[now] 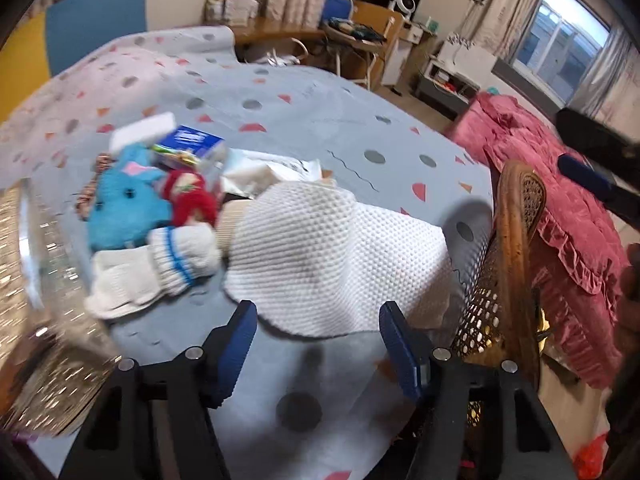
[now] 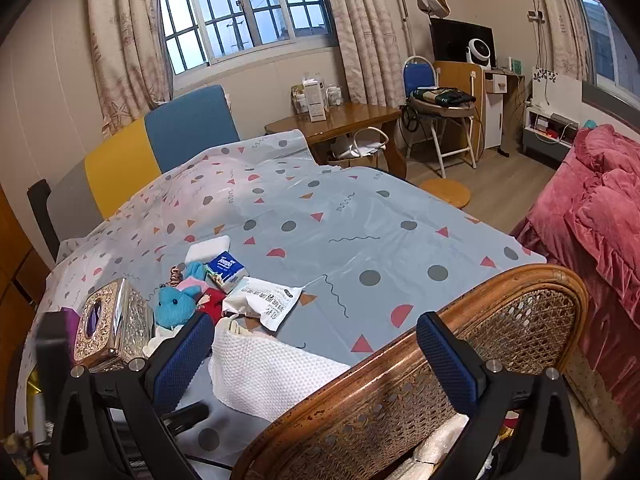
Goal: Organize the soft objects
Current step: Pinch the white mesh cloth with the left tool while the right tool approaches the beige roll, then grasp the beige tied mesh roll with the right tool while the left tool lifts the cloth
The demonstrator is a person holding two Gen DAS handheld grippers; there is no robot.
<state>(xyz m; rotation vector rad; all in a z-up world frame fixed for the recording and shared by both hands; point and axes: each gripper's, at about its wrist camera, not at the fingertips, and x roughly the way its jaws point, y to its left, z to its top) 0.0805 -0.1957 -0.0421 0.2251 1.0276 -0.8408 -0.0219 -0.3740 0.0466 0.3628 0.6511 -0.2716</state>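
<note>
Left claw point(image 1: 318, 334) hangs open just short of the white cloth point(image 1: 332, 256).

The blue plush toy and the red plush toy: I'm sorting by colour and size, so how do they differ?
The blue plush toy is bright turquoise with pink ears; the red plush toy is deep red with a pale patch. The blue one looks clearly larger than the red one. The blue one lies nearer the metallic tissue box; the red one lies nearer the white cloth. Both are fuzzy and lie touching on the table cover.
</note>
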